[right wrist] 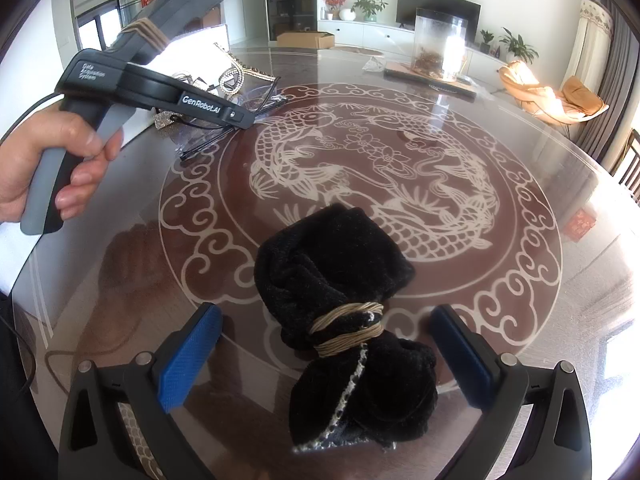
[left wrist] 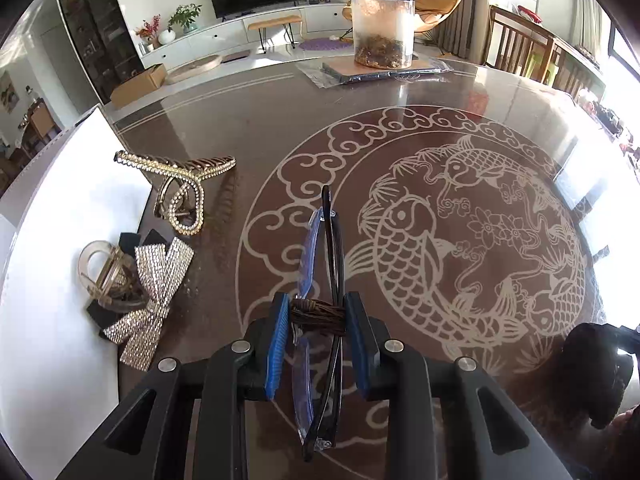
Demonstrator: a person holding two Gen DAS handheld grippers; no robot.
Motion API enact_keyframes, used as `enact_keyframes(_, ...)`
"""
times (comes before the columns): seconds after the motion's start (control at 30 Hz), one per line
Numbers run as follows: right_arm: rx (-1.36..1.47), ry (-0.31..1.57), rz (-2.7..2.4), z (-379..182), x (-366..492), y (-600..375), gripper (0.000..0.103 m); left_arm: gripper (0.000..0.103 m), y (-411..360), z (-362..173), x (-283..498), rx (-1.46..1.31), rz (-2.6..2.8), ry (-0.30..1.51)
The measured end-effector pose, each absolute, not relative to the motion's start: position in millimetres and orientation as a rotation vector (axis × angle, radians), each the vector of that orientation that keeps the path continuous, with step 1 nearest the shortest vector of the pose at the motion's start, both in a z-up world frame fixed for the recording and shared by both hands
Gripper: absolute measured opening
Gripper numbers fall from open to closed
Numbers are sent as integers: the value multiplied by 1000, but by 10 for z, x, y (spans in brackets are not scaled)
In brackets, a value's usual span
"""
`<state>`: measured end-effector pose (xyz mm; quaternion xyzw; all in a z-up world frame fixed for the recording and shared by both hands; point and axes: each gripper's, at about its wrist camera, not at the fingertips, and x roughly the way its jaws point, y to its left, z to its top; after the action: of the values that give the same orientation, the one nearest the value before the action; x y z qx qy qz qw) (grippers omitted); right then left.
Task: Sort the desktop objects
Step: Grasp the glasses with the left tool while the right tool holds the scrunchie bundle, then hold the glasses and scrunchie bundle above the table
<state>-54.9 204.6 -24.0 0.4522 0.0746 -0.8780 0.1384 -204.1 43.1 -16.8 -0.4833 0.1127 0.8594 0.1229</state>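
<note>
on the far left of the left wrist view a white sheet [left wrist: 60,208] lies over the edge of the glass worktop [left wrist: 400,128], and two hair clips rest partly on it: a gold rhinestone claw clip [left wrist: 180,188] farther away, and nearer the camera a clear claw clip with a glittery bow [left wrist: 148,292]. to their right, the left gripper [left wrist: 316,316] has its blue fingers [left wrist: 278,344] clamped on a pair of folded glasses [left wrist: 324,304], pinching them at a brown wrapped band with the dark frame and clear lenses running lengthwise between the pads, over the carp pattern. farther back stands a clear jar [left wrist: 382,28] on a flat mat. in the right wrist view a hand [right wrist: 60,168] holds the left tool at upper left, beside the clips. at centre a black velvet bow [right wrist: 348,320], tied with beige cord, lies on the worktop between the right gripper [right wrist: 332,356] and its fingers [right wrist: 188,356], which stand wide apart, not touching it.
</note>
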Motion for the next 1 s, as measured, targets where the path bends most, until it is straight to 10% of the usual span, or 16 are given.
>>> enact_keyframes(0.27, 1308, 216, -2539, -239, -550, 2046, 103, 34, 89, -187, -948, -1436, 2622, 221)
enact_keyframes(0.33, 1308, 216, -2539, -239, -550, 2047, 103, 52, 47, -197, -864, -1423, 2664, 219)
enact_keyframes(0.4, 1308, 216, -2539, -239, -550, 2047, 103, 94, -18, -235, -860, -1427, 2693, 213)
enact_keyframes(0.47, 1308, 216, -2539, -239, -549, 2047, 103, 100, -130, -293, -852, -1398, 2696, 134)
enact_keyframes(1.0, 1308, 216, -2539, -239, -549, 2048, 103, 102, -162, -287, -810, -1393, 2681, 105)
